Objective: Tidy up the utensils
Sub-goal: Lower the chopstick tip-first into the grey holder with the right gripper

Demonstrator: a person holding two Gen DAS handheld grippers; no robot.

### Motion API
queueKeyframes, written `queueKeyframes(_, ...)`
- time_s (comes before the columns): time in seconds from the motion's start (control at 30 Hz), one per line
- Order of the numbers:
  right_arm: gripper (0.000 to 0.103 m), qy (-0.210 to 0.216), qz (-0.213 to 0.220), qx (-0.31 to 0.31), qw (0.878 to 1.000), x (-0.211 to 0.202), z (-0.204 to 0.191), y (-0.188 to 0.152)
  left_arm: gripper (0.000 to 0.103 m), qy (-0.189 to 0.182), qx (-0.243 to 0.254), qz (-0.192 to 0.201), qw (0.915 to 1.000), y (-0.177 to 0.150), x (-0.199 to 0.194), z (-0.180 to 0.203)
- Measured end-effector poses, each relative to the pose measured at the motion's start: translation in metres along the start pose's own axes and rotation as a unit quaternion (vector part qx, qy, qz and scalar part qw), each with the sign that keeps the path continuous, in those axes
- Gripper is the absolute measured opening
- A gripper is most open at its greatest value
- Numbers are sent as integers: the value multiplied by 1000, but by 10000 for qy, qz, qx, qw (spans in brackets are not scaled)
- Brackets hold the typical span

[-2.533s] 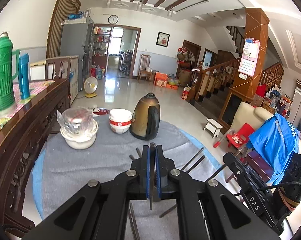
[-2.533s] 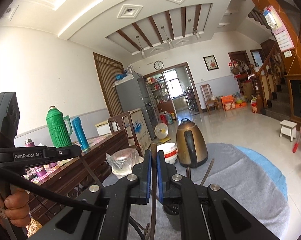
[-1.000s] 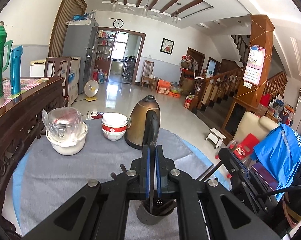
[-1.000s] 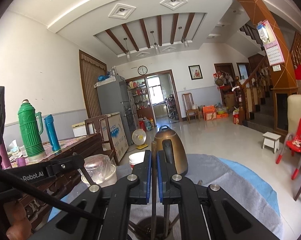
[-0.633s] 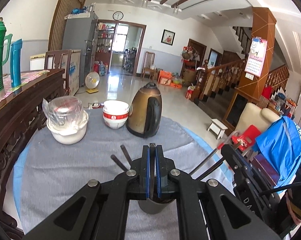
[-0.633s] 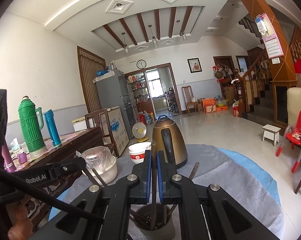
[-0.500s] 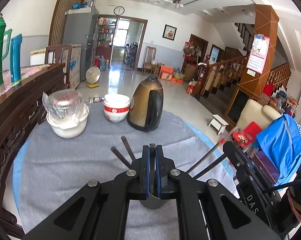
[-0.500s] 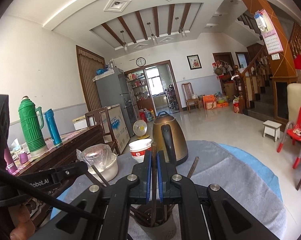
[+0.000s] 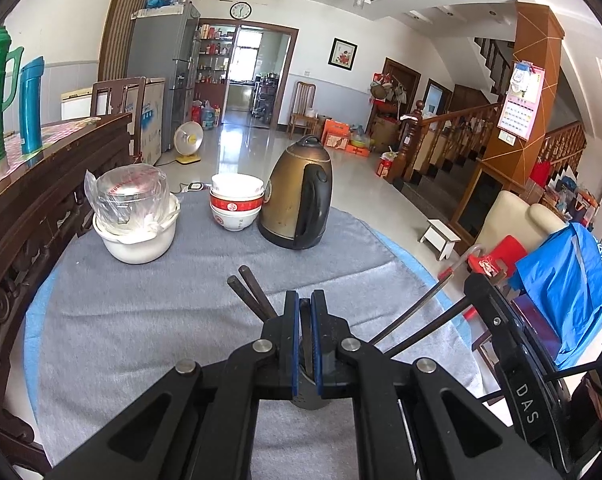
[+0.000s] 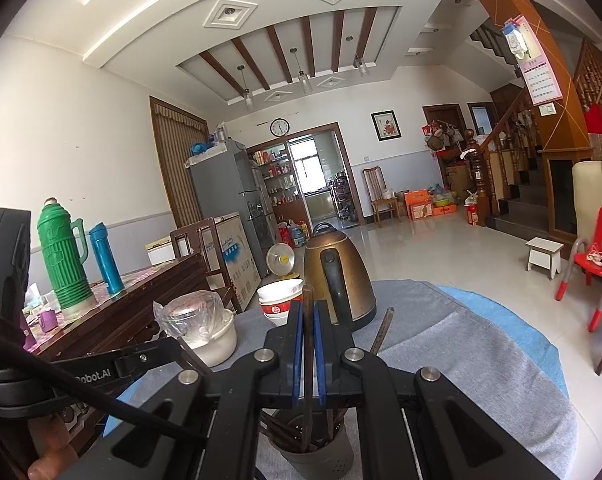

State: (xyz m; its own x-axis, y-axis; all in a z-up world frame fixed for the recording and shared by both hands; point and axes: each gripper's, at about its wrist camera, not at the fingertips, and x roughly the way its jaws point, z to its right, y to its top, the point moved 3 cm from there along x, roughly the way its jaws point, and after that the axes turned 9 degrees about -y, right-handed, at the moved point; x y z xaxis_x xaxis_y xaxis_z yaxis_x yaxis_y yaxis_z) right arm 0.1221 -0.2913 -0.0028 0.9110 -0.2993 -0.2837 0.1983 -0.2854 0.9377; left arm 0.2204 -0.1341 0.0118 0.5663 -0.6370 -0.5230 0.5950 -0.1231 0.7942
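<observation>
- Both pairs of fingers are clamped on chopsticks: the left gripper (image 9: pixel 305 312) pinches one dark chopstick (image 9: pixel 307 344) between its blue pads, and the right gripper (image 10: pixel 308 316) pinches another dark chopstick (image 10: pixel 307 344), which stands nearly upright and pokes out above the fingertips.
- Beneath both grippers stands a grey perforated utensil holder (image 10: pixel 317 450) on the grey cloth (image 9: pixel 141 320) that covers the round bench (image 10: pixel 533 320).
- Right wrist view: the lower end of the right chopstick reaches down into the holder among several other dark chopsticks (image 10: pixel 382 334); one of these leans out to the right.
- Left wrist view: only a bit of the holder's rim shows under the fingers, so whether the left chopstick's tip is inside cannot be told. Two chopstick ends (image 9: pixel 247 292) fan out to the left of the fingers and two more to the right.
- Farther back on the cloth are a brass-coloured kettle (image 9: pixel 297 196) with a black handle, a stack of red-and-white bowls (image 9: pixel 236 202) just left of it, and a white pot (image 9: pixel 135 236) topped with a plastic-wrapped container.
- A green thermos (image 10: pixel 63 260) and a blue flask (image 10: pixel 105 258) stand on a dark wooden sideboard (image 10: pixel 133 308) to the left.
- Part of a hand (image 10: pixel 49 460) shows at the lower left of the right wrist view.
</observation>
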Motion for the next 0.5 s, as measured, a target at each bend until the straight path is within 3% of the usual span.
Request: queueKeyframes(0.5,8,-139,-294,485,9983,8,21,-6,7,291,-6,-173,9994,-10,3,-9)
